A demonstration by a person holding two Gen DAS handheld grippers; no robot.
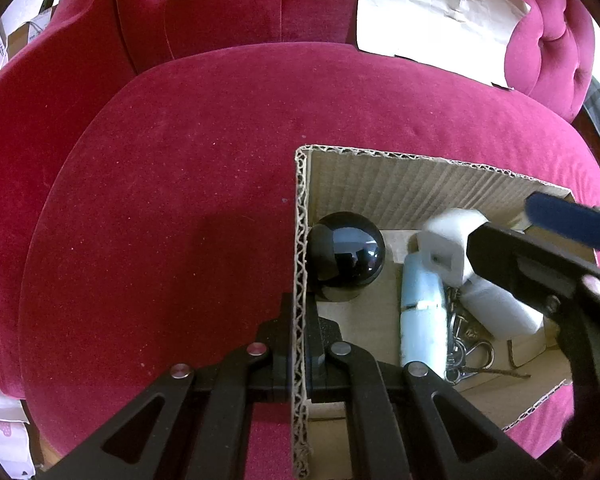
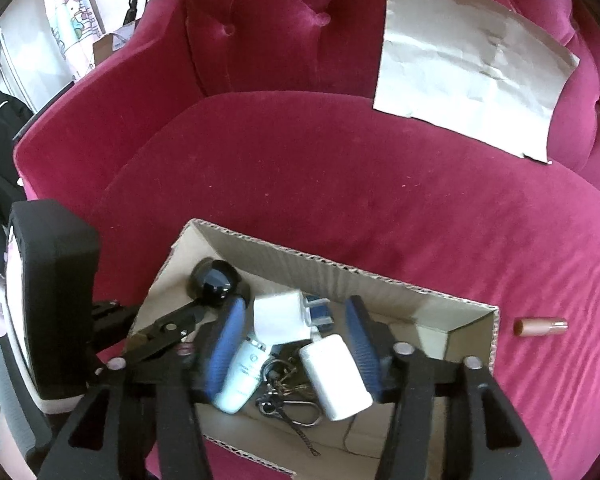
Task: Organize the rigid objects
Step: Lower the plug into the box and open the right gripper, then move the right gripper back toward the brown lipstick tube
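An open cardboard box (image 1: 420, 184) sits on the pink armchair seat. My left gripper (image 1: 300, 320) is shut on the box's left wall, one finger outside and one inside. Inside lie a glossy black ball (image 1: 346, 256), a white plug adapter (image 2: 280, 316), a pale blue tube (image 2: 244, 376), a white block (image 2: 336, 376) and a bunch of keys (image 2: 288, 400). My right gripper (image 2: 296, 332) hangs open over the box. Its blue pads (image 2: 228, 344) stand either side of the adapter and the white block without pressing on them.
A small pink lipstick tube (image 2: 540, 327) lies on the seat cushion (image 2: 340, 184) just right of the box. A crumpled sheet of paper (image 2: 472, 68) leans against the tufted backrest. Clutter and a dark garment sit beyond the chair's left arm.
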